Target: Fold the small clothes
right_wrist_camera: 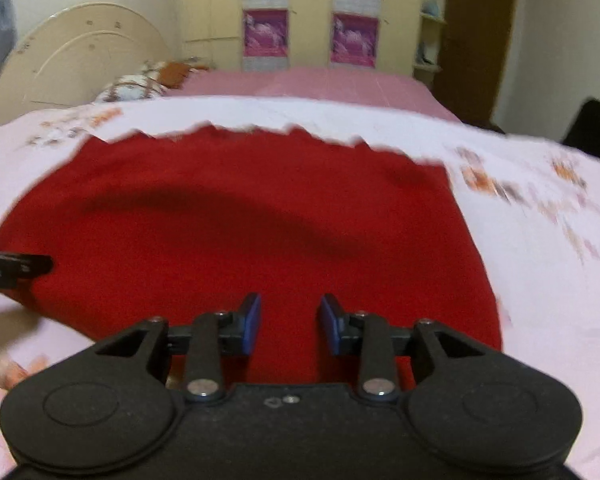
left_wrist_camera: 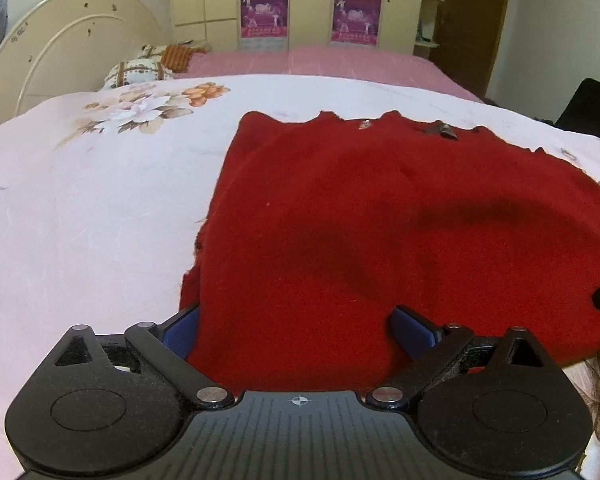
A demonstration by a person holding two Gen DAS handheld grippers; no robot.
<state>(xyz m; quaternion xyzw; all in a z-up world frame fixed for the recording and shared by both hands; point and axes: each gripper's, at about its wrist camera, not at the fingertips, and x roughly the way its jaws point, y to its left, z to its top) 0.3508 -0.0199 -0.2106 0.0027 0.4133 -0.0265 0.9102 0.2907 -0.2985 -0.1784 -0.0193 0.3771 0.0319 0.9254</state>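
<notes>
The red garment (left_wrist_camera: 380, 220) lies flat on the floral bedspread (left_wrist_camera: 80, 200), beneath both gaping claws, left (left_wrist_camera: 296, 332) and right (right_wrist_camera: 290, 324); neither grips it. Pillows (left_wrist_camera: 136, 72) and wardrobe (left_wrist_camera: 300, 4) stand beyond.

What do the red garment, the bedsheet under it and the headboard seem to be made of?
Red garment: probably knit or fleece; matte, fuzzy surface, soft uneven edges.
Bedsheet: thin woven fabric, perhaps cotton; smooth, fine wrinkles, printed flowers.
Headboard: looks like cream-painted wood or board; hard, slightly glossy, with curved moulding.
</notes>
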